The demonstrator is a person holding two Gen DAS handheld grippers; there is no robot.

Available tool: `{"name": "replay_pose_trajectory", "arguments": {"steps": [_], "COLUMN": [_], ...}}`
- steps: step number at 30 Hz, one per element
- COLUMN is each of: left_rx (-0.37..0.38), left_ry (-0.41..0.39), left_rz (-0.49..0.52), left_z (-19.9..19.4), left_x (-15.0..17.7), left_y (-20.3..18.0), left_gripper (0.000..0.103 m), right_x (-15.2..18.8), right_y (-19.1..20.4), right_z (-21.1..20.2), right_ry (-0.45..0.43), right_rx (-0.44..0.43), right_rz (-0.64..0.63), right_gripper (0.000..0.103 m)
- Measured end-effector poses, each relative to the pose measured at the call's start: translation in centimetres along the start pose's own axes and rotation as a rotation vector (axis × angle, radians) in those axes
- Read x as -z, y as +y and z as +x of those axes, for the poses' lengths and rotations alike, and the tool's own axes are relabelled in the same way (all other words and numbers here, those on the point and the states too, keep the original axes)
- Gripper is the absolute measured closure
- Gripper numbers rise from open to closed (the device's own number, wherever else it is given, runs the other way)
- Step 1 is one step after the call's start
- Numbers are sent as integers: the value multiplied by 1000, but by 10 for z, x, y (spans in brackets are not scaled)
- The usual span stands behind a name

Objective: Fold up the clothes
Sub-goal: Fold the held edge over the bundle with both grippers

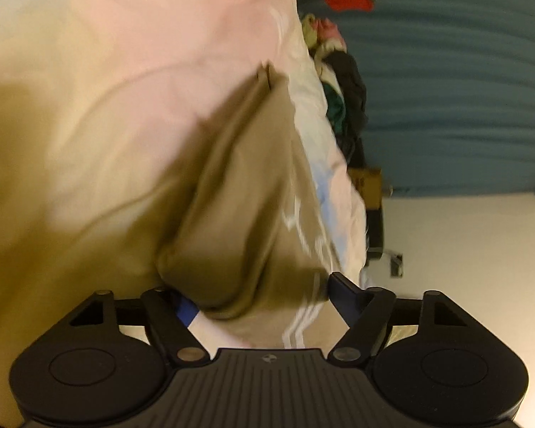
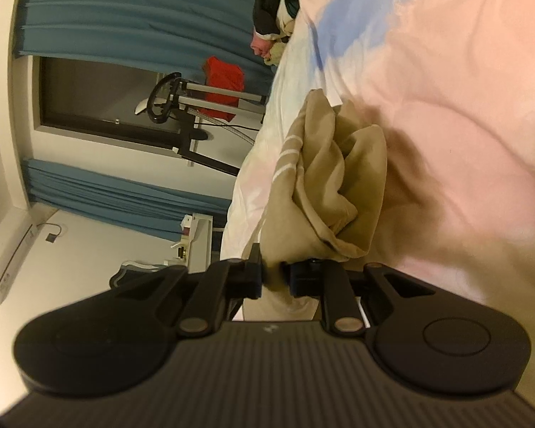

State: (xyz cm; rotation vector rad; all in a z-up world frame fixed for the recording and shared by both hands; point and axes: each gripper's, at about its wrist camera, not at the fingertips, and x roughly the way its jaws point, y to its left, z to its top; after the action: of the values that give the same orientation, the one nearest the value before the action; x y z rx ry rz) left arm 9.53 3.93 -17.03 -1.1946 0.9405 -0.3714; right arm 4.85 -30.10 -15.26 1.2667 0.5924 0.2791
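Note:
A tan garment with white stripes point(image 1: 246, 199) hangs bunched over the pink bed cover point(image 1: 142, 82). In the left wrist view my left gripper point(image 1: 256, 296) stands wide open, its fingers on either side of the garment's lower fold; the cloth lies between them without being pinched. In the right wrist view my right gripper point(image 2: 273, 274) is shut on the edge of the same garment point(image 2: 331, 185), which rises bunched and folded above the fingers, with its white stripes on the left side.
A pile of mixed clothes point(image 1: 339, 82) lies at the far edge of the bed, also in the right wrist view point(image 2: 278, 7). Blue curtains point(image 2: 107, 7), a window, a stand with a red cloth point(image 2: 223, 82) and the white bed sheet point(image 2: 249, 182) lie beyond.

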Motion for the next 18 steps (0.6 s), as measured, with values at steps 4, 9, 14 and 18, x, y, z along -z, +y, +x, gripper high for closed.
{"name": "replay_pose_trajectory", "arguments": {"steps": [4, 9, 14, 18], "left_rx": [-8, 3, 20, 42], "left_ry": [-32, -27, 3, 16], "left_rz": [29, 59, 109, 90], "left_z": [0, -1, -7, -3], "left_x": [0, 1, -2, -7], "left_y": [-4, -11, -33, -62], "left_gripper": [42, 60, 67, 70], "right_x": [3, 4, 0, -9], "right_y": [5, 11, 26, 47], "right_z": [-2, -11, -24, -32], "right_ry": [-3, -24, -51, -71], "right_rx": [3, -5, -33, -30], "right_rz": [-22, -37, -41, -67], "right_gripper": [87, 87, 87, 87]}}
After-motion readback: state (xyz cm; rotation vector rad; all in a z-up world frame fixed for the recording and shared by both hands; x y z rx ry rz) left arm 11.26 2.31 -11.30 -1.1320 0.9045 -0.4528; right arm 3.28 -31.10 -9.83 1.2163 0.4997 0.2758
